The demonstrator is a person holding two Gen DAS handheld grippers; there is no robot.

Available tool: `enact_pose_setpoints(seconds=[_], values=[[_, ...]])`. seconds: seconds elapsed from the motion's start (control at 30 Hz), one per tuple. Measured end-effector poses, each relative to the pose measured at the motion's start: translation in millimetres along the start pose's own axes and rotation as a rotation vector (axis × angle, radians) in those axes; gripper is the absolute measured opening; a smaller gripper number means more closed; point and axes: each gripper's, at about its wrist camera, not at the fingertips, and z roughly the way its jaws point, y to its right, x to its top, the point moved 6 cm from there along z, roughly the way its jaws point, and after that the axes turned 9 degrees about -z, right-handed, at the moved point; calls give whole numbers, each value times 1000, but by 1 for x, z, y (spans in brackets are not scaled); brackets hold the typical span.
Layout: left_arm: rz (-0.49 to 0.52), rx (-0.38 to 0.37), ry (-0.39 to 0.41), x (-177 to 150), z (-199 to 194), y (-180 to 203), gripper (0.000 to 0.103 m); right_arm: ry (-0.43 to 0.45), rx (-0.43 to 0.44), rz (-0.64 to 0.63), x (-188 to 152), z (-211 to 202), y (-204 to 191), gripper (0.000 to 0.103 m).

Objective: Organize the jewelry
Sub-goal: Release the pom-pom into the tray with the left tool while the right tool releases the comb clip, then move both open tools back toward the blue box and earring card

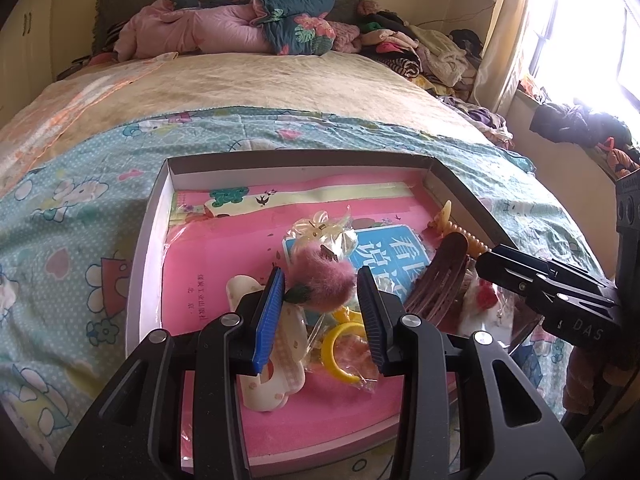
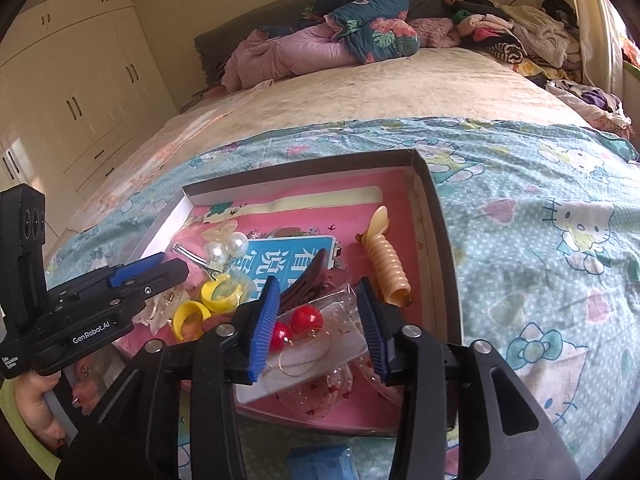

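Observation:
A shallow box [image 1: 160,208] lined in pink lies on the bed and holds the jewelry. My left gripper [image 1: 320,292] is shut on a pink fluffy pom-pom clip [image 1: 324,276], which sits between its blue and dark pads. From the right wrist view the left gripper [image 2: 168,268] reaches in from the left. My right gripper [image 2: 318,308] stands open over a clear packet of red ball earrings [image 2: 306,318] with gold hoops. The packet lies between the jaws without being pressed. In the left wrist view the right gripper [image 1: 486,264] enters from the right edge.
Also in the box: yellow rings [image 2: 190,316], a brown hair clip [image 2: 304,280], a cream spiral clip [image 2: 390,268], a pearl clip [image 2: 228,246] and a white hair claw [image 1: 276,360]. A cartoon bedsheet [image 2: 540,240] surrounds the box. Bedding and clothes are piled at the bed's head.

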Motion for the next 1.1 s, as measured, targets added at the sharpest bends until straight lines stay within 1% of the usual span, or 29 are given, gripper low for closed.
enact_pose_setpoints(seconds=[0.2,0.33,0.4,0.47,0.53,0.63,0.7,0.77,0.83,0.87,0.97,1.0,1.07,1.1], values=[[8,1,7,1,-5,7,30,9,-12,12,-1,-11,7,49],[13,2,14,1,-11,11,36,16,-20,14,0,-16,9,53],[16,3,19,3,-13,13,38,20,-22,15,0,-20,10,55],[18,6,25,4,-17,14,43,24,-25,12,0,-23,10,58],[18,5,30,4,-20,14,45,29,-29,10,-1,-28,11,61],[14,6,41,5,-26,15,55,37,-33,6,-2,-35,11,66],[13,7,47,4,-30,15,56,46,-40,0,-2,-41,10,69],[10,9,55,4,-35,15,65,53,-45,-7,-2,-46,8,73],[9,10,61,3,-40,15,66,60,-51,-17,-2,-51,7,76],[9,14,64,2,-43,15,68,64,-54,-22,-3,-54,6,77],[9,20,79,0,-51,16,78,73,-63,-37,-5,-61,3,79],[9,19,85,-1,-55,16,79,76,-65,-41,-6,-64,2,80],[8,19,93,-2,-60,16,85,80,-68,-46,-7,-68,1,81],[10,20,97,-3,-63,17,86,83,-70,-49,-8,-71,0,81]])
